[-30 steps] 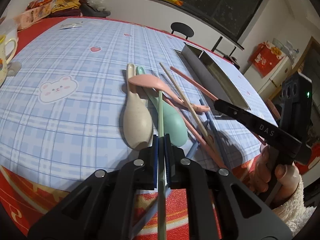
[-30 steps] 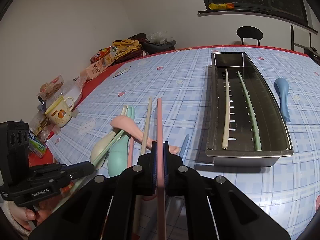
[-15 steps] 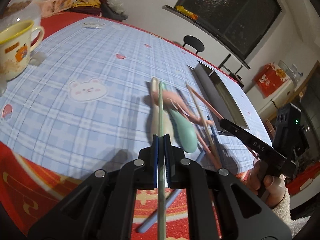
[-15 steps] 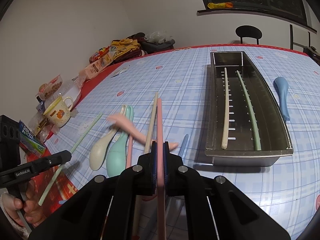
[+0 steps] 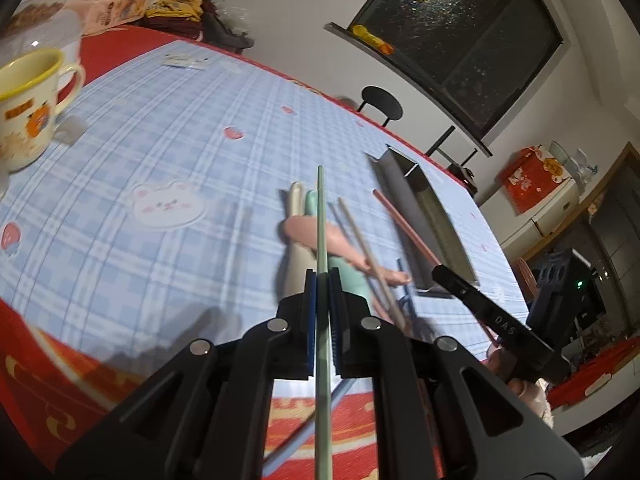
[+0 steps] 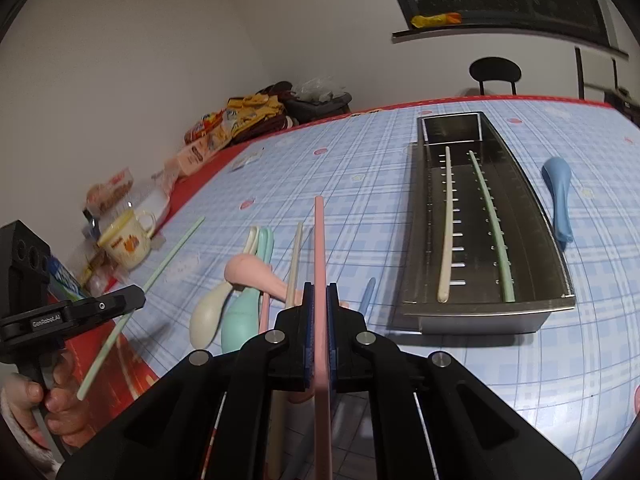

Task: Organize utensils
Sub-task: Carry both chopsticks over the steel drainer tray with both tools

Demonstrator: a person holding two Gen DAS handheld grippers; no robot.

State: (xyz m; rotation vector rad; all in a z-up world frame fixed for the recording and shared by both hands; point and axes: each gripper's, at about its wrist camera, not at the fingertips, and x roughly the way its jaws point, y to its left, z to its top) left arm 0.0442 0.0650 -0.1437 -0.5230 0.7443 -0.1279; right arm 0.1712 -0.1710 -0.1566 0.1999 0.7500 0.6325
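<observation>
A: Logging the left gripper (image 5: pixel 322 280) first: I see its jaws closed on a pale green chopstick (image 5: pixel 321 232), which runs straight out ahead of the fingers and also trails back under the camera. From the right wrist view that gripper (image 6: pixel 134 300) sits off to the left of my right fingers, with the green chopstick (image 6: pixel 160 264) held clear of the table, tip slanting up and away.

B: And the right gripper (image 6: pixel 318 292)?

A: Clamped on a pink chopstick (image 6: pixel 319 240), which points forward between the pads and ends just short of the metal tray's (image 6: pixel 480 322) near left corner. In the left view I see the right gripper (image 5: pixel 448 276) ahead and to the right of my left fingers, with the pink chopstick (image 5: pixel 404 224) lying alongside the tray (image 5: pixel 400 196).

B: Tray contents?

A: One beige chopstick (image 6: pixel 446 232) and one green chopstick (image 6: pixel 492 224) lie lengthwise inside it. A blue spoon (image 6: pixel 558 196) lies on the checked tablecloth (image 6: pixel 360 184) just beyond its right wall.

B: What remains loose?

A: Just ahead and left of the right fingers is a pile: a beige spoon (image 6: pixel 208 316), a mint spoon (image 6: pixel 240 316), a pink spoon (image 6: pixel 256 274) across both, a beige chopstick (image 6: pixel 294 264) and a blue chopstick (image 6: pixel 367 294). A yellow-rimmed mug (image 6: pixel 126 240) stands far left, near the table edge.
</observation>
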